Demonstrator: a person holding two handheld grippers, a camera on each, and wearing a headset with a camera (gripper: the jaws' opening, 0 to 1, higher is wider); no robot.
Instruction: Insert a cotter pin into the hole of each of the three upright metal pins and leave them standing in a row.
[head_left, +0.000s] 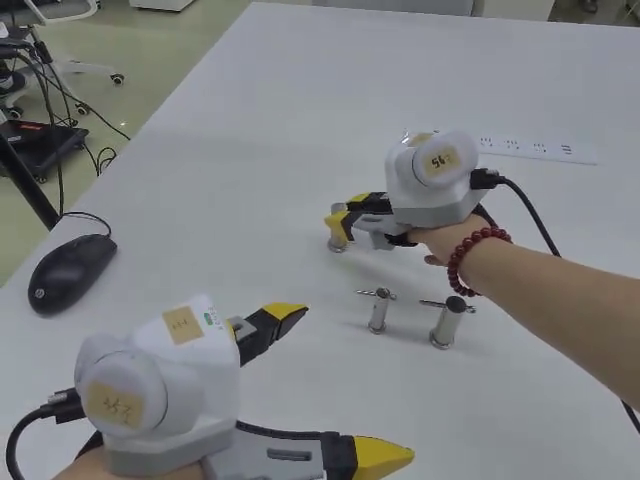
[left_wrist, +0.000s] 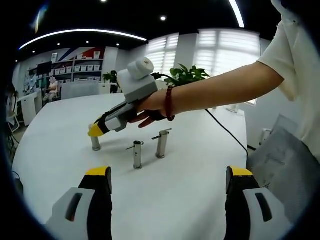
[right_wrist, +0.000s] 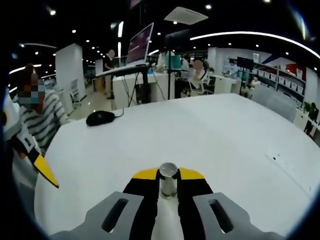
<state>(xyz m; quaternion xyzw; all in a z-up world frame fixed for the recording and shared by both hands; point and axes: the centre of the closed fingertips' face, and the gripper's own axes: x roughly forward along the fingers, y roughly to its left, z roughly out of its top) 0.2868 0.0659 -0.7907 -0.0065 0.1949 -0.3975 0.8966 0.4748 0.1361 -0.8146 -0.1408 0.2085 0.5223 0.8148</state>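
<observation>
While my left gripper gapes empty nearest me, a cotter-pinned metal pin and a second one stand upright beyond its tips. Farther out, my right gripper clamps the third metal pin.

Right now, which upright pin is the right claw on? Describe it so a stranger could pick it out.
On the white workbench, three upright metal pins stand ahead of the person. The farthest pin sits between the right claw's yellow tips. Its two neighbours each carry a cotter pin crosswise near the top; it is bare.
</observation>
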